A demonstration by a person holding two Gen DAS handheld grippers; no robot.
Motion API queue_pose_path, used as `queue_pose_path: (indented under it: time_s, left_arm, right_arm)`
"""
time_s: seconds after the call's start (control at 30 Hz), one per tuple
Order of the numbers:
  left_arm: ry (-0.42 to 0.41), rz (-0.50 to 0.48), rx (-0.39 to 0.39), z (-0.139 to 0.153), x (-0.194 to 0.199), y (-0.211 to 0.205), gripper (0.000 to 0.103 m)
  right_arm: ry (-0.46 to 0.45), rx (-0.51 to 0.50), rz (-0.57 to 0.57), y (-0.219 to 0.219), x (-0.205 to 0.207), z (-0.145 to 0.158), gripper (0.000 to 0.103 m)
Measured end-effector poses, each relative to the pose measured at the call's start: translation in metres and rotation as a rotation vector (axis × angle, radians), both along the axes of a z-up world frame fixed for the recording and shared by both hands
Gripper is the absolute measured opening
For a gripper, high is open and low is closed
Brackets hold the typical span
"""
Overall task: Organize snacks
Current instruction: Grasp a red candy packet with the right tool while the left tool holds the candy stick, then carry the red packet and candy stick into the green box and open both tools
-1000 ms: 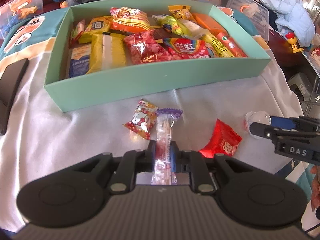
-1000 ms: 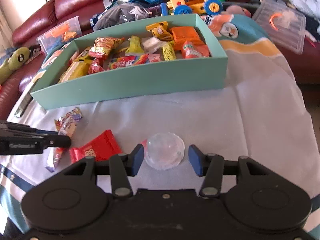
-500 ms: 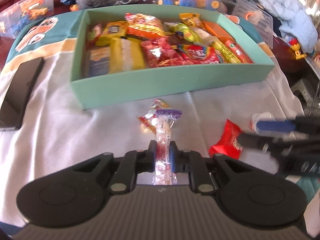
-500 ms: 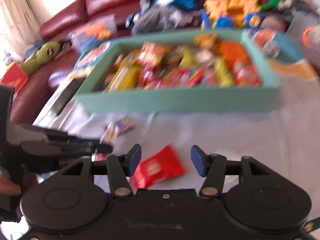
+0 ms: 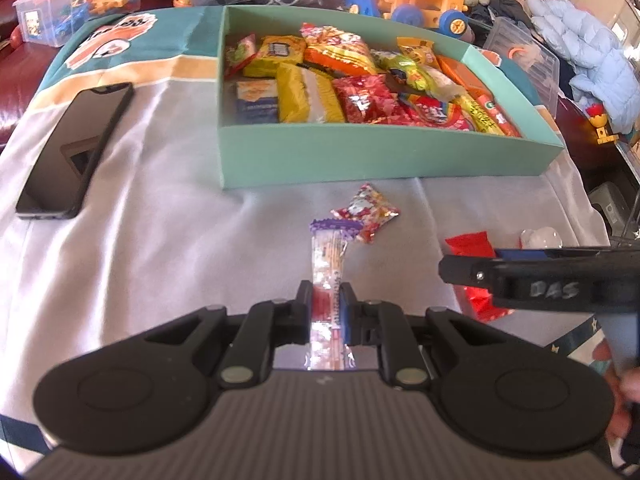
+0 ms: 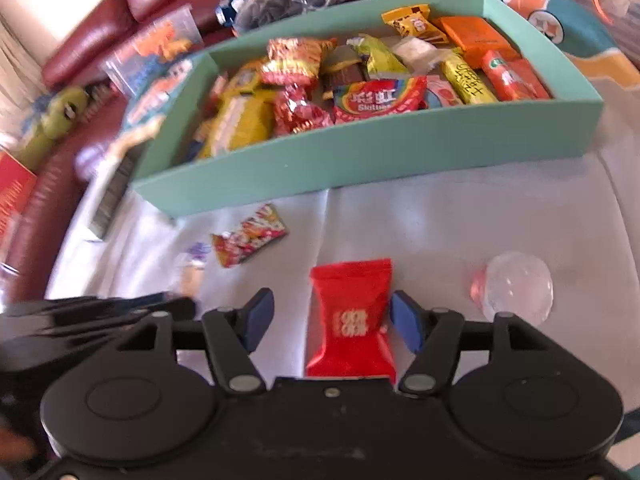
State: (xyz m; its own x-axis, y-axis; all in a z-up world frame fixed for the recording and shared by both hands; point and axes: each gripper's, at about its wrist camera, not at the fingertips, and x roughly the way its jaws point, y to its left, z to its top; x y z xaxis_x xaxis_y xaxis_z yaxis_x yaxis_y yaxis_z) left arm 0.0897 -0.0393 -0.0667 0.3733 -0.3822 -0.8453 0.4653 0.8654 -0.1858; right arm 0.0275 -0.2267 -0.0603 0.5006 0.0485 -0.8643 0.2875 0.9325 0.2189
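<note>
We note the right gripper (image 6: 332, 320) has shifted from the jelly cup (image 6: 514, 286); its opening jaws now straddle the red packet (image 6: 350, 316), likely next to be picked, while the left gripper (image 5: 326, 308) stays clamped on the stick candy (image 5: 328, 256).

Each view was taken from behind its own tool, tilted steeply down and set close above the table (image 5: 160, 248). Both were faced toward the teal box (image 5: 380, 160), and that box (image 6: 360, 160) and the red packet (image 6: 352, 320) before it were shared, the latter seen nearest by the right view.
</note>
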Motion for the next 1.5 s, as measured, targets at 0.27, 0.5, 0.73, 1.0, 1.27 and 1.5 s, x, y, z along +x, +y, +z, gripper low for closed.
queue_pose_path:
  time_s: [0.27,0.5,0.73,1.0,1.27,1.5]
  left_arm:
    - [0.01,0.003,-0.007,-0.003,0.001,0.003,0.013]
    - [-0.018,-0.061,-0.05,0.026,0.001,-0.014,0.013]
    - [-0.076,-0.122,-0.059,0.063,0.037,-0.047,0.013]
    - [-0.135,-0.144,-0.013,0.085,0.12,-0.114,0.013]
    - [-0.15,-0.124,0.001,0.075,0.186,-0.172,0.013]
    - [-0.202,-0.051,0.031,0.072,0.208,-0.194,0.076]
  right_arm:
    - [-0.016,-0.106,0.077,0.005,-0.014,0.001,0.03]
    - [-0.106,-0.058,0.014,-0.031,-0.029,0.034,0.03]
    - [-0.202,-0.047,-0.034,-0.077,0.003,0.068,0.03]
    - [-0.284,-0.009,-0.111,-0.15,0.078,0.087,0.03]
    - [-0.285,0.017,-0.125,-0.19,0.139,0.074,0.03]
    - [-0.29,-0.009,-0.126,-0.191,0.161,0.061,0.066]
